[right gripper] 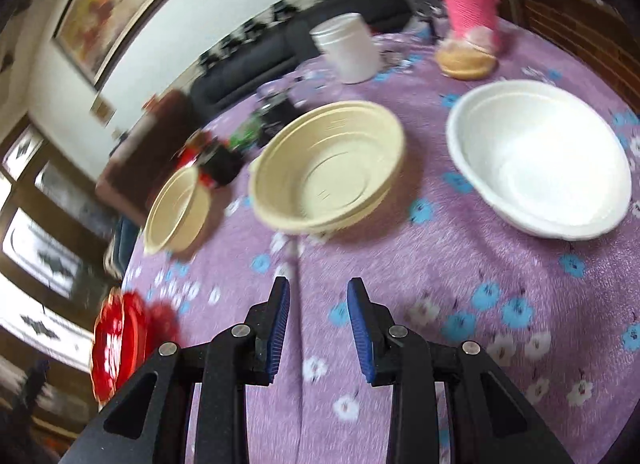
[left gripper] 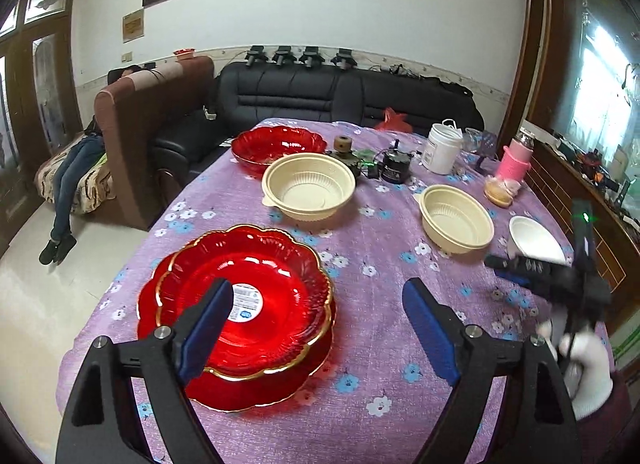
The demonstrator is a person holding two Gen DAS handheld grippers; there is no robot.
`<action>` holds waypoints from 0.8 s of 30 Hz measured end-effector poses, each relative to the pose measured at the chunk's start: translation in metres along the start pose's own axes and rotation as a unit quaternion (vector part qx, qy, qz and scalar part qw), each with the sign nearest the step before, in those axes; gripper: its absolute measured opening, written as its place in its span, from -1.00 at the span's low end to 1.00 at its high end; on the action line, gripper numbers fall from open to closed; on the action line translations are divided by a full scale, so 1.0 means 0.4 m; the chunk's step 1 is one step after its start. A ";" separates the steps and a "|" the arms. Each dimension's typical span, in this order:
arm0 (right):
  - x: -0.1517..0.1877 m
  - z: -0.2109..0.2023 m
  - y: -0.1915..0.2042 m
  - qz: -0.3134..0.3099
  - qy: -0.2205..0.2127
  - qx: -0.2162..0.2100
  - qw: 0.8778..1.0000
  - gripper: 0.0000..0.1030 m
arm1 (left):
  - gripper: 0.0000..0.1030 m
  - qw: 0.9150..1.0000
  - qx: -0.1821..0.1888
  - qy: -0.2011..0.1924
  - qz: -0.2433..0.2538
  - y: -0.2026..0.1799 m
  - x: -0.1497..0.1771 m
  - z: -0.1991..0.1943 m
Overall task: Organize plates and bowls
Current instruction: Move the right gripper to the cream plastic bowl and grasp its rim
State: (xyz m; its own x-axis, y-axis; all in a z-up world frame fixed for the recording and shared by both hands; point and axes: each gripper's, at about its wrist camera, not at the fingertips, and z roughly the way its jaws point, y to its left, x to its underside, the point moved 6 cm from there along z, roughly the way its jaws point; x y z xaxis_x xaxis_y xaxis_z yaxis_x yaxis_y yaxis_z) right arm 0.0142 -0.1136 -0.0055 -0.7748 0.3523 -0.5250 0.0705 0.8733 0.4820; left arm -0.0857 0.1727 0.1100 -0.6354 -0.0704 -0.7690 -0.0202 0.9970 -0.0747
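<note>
Two stacked red gold-rimmed plates (left gripper: pixel 244 316) lie at the near left of the purple floral table (left gripper: pixel 372 340). A red bowl (left gripper: pixel 278 144) sits at the far left, with a cream bowl (left gripper: pixel 308 186) beside it. A second cream bowl (left gripper: pixel 456 222) and a white bowl (left gripper: pixel 534 240) sit to the right. My left gripper (left gripper: pixel 318 304) is open and empty above the plates' right edge. My right gripper (right gripper: pixel 318 296) is open and empty above bare cloth, short of the cream bowl (right gripper: pixel 328 166) and white bowl (right gripper: pixel 538 160). The right gripper also shows in the left wrist view (left gripper: pixel 516 264).
A white jar (left gripper: pixel 442 148), a pink bottle (left gripper: pixel 516 156), a small snack dish (left gripper: pixel 500 190) and dark gadgets (left gripper: pixel 394 166) stand along the far side. A black sofa (left gripper: pixel 320 92) and a brown chair (left gripper: pixel 140 136) lie beyond the table. A wooden cabinet (left gripper: pixel 580 200) stands at the right.
</note>
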 end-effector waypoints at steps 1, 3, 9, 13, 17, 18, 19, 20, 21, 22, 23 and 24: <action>-0.016 0.013 -0.012 0.017 0.000 -0.001 1.000 -0.37 | 0.67 1.000 0.000 0.001 0.001 -0.001 0.001 0.002; -0.037 0.033 -0.022 0.037 0.001 -0.002 0.999 -0.37 | 0.67 1.000 -0.002 0.003 0.002 0.002 0.004 0.005; -0.086 0.098 -0.041 0.098 -0.002 -0.004 0.995 -0.29 | 0.67 1.000 -0.012 0.003 0.005 0.016 0.006 0.008; -0.088 0.129 -0.063 0.128 0.006 0.000 0.992 -0.25 | 0.67 1.000 -0.012 0.007 0.003 0.021 0.009 0.017; -0.091 0.138 -0.063 0.111 0.008 0.011 0.994 -0.25 | 0.67 1.000 -0.009 0.013 0.002 0.021 0.012 0.028; -0.094 0.138 -0.063 0.108 0.008 0.012 0.994 -0.27 | 0.67 1.000 -0.009 0.014 0.002 0.019 0.012 0.030; -0.092 0.133 -0.060 0.102 0.009 0.009 0.995 -0.40 | 0.67 1.000 -0.008 0.015 0.003 0.018 0.013 0.031; -0.089 0.127 -0.056 0.096 0.011 0.009 0.995 -0.54 | 0.67 1.000 -0.007 0.015 0.003 0.015 0.013 0.032; -0.088 0.123 -0.053 0.091 0.013 0.006 0.996 -0.60 | 0.67 1.000 -0.006 0.015 0.003 0.012 0.013 0.033; -0.081 0.115 -0.049 0.087 0.017 -0.001 0.996 -0.69 | 0.67 1.000 -0.004 0.016 0.004 0.010 0.012 0.033; -0.075 0.108 -0.044 0.084 0.024 -0.010 0.996 -0.73 | 0.67 1.000 -0.002 0.017 0.004 0.006 0.012 0.034; -0.064 0.101 -0.037 0.081 0.032 -0.019 0.996 -0.74 | 0.67 1.000 0.000 0.018 0.004 0.002 0.014 0.034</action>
State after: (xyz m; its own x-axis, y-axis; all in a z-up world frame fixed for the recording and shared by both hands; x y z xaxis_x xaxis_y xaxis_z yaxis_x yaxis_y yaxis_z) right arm 0.0583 -0.1222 -0.0274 -0.7942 0.4635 -0.3929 0.1746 0.7935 0.5830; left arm -0.0787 0.1725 0.0969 -0.6628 -0.0609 -0.7463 -0.0149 0.9976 -0.0681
